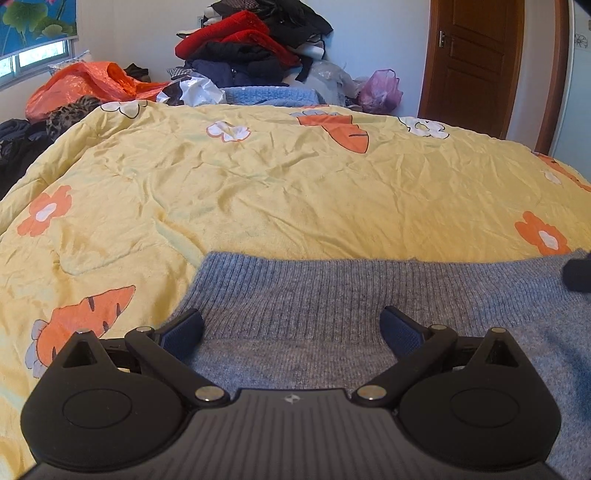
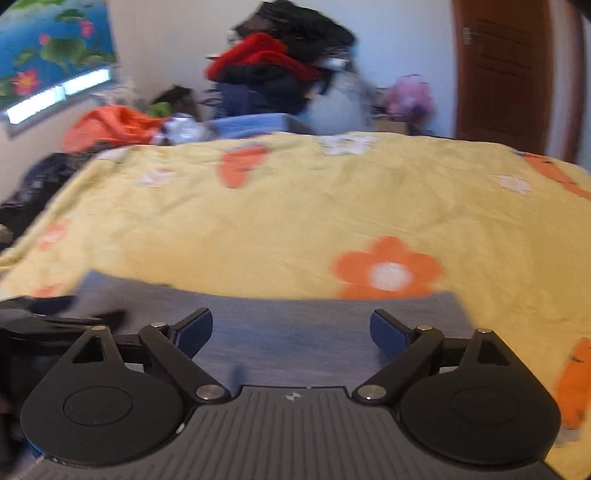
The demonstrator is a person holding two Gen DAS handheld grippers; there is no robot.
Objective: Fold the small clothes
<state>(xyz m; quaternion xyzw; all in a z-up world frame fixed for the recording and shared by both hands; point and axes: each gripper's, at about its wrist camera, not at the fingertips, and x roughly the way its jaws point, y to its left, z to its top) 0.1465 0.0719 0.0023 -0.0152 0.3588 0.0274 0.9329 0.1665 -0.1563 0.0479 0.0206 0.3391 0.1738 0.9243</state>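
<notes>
Closest in, both claws are spread wide with nothing between the fingers. The left claw (image 1: 291,328) hangs over the grey knit sweater (image 1: 332,295), its blue-padded fingertips (image 1: 184,332) sitting just above the ribbed hem band; can't tell if they're actually touching the fabric. The right claw (image 2: 291,332) is over the same sweater (image 2: 295,328) further toward its right edge, jaws also wide apart. That view is pretty motion-blurred, so details are mushy.

In the right wrist view you can see the left claw (image 2: 55,321) poking in at the left as a dark shape over the sweater. In the left wrist view a dark blurry bit at the far right edge is probably the other claw, but too blurred to say for sure.

The sweater lies flat on the near edge of the bed, on a wrinkled yellow quilt (image 1: 258,184) printed with orange carrots and orange and white flowers. Its ribbed band runs across, facing away from the cameras, with one corner at the left and the other corner showing at the right in the right wrist view.

Past the quilt, at the far side of the bed: an orange plastic bag (image 1: 85,85) on the left, a leopard-print piece (image 1: 70,112) just beside it, and a folded blue blanket (image 1: 269,95) in the middle. Behind that is a tall heap of clothes (image 1: 255,40), red and black mostly. A pink plastic bag (image 1: 380,90) sits to the right of it, near a brown wooden door (image 1: 476,62). Window with a lotus-print blind (image 1: 33,22) on the left wall.
</notes>
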